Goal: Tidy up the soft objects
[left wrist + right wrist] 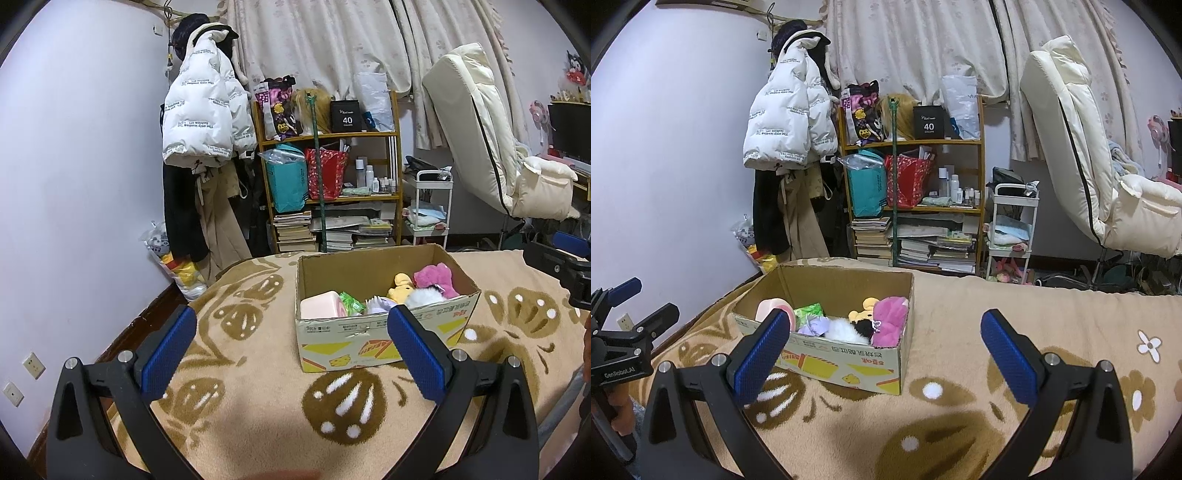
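**Both grippers wide apart above blanket, soft toys packed in cardboard box**

Seen from the left wrist: left gripper (291,354) spread wide, blue pads far apart, nothing between them, hovering over a tan blanket (258,424) patterned with brown shapes. Just beyond the fingers, an open cardboard box (369,343) resting on the blanket, yellow and red print on its front wall. Packed inside, from left to right: a pink roll-shaped cushion (319,305), a green crinkly packet (351,302), a lilac soft item (380,304), a white fluffy toy (424,297), a yellow plush (400,288) and a magenta plush (437,278) against the far right corner. Right finger pad overlapping the box's front edge in this view; contact cannot be told.

Seen from the right wrist: right gripper (884,356) equally wide, holding nothing, aimed at bare blanket to the right of the box (849,369). Left finger pad overlapping the box's near corner in view. Same toys visible inside, magenta plush (888,319) leaning on the right wall.

Behind the bed: a wooden shelf (325,136) crowded with bags, bottles and stacked books, a white puffer jacket (203,107) hanging on the wall, pale curtains (332,40), and a cream recliner chair (491,140) at right.
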`<state>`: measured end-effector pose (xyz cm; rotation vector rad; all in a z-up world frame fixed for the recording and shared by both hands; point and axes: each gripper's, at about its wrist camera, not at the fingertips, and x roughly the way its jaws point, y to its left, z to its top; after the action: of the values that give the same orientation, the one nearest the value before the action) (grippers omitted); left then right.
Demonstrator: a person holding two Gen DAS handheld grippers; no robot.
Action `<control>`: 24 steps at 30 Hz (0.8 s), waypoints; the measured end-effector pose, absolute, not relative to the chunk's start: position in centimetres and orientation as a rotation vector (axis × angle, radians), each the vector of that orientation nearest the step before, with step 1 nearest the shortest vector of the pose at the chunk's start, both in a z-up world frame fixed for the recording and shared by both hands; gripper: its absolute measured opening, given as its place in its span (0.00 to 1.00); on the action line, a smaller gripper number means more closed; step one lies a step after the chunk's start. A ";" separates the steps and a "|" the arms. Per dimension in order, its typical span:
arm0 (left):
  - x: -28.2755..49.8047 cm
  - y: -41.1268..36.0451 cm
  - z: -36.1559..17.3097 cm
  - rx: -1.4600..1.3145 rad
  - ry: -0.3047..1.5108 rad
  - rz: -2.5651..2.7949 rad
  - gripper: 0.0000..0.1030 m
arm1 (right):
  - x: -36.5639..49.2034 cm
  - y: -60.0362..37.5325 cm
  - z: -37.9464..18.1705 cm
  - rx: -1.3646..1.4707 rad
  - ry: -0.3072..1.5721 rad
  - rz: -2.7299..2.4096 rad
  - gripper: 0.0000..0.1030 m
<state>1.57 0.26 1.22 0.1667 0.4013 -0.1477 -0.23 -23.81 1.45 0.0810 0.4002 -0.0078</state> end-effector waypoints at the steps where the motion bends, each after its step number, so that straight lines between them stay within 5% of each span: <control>1: 1.6 0.2 1.2 0.168 0.400 -0.143 0.99 | -0.2 -23.8 1.5 0.081 0.401 -0.010 1.00; 24: 1.9 0.2 0.8 0.181 0.424 -0.159 0.99 | -0.2 -24.1 1.3 0.080 0.400 -0.015 1.00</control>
<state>1.93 0.17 0.79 0.1815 0.4244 -0.1586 -0.24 -24.08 1.28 0.0803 0.4001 -0.0151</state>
